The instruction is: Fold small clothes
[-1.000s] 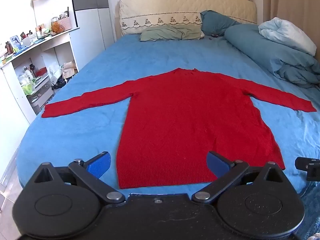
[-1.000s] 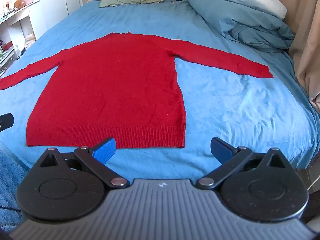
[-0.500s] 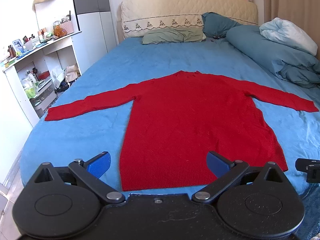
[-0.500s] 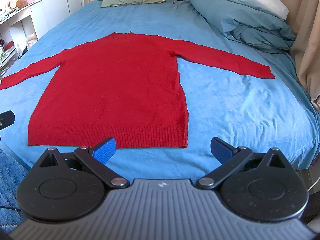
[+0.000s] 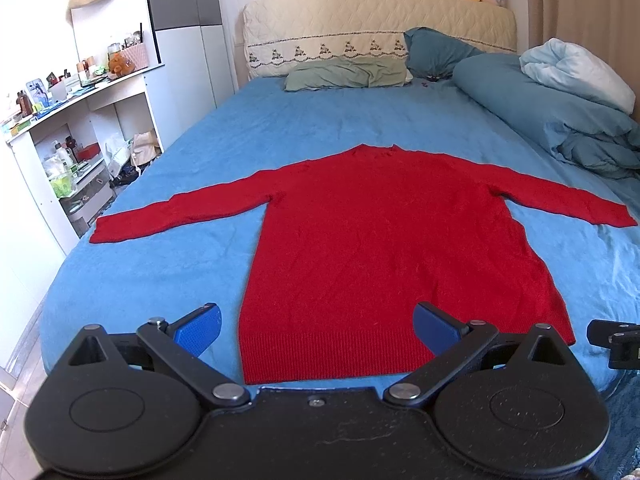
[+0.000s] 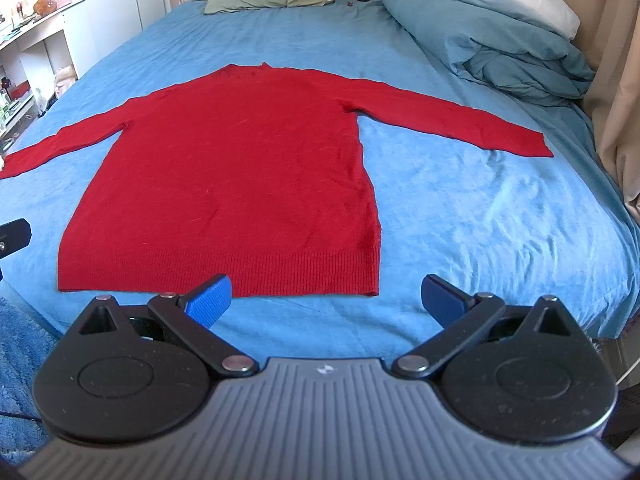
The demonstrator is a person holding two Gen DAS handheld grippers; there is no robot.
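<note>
Sweater point(image 5: 384, 248) hem partly hidden behind the wide-spread left hand-held gripper point(image 5: 316, 326); right hand-held gripper point(image 6: 326, 300) equally wide.

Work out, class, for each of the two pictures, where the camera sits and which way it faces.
Left wrist: on the left claw, at the bed's foot, facing the headboard over the red sweater; its open fingers show.
Right wrist: on the right claw, further right, facing likewise; its open fingers show.
Shared: the sweater, blue sheet, green pillow.
</note>
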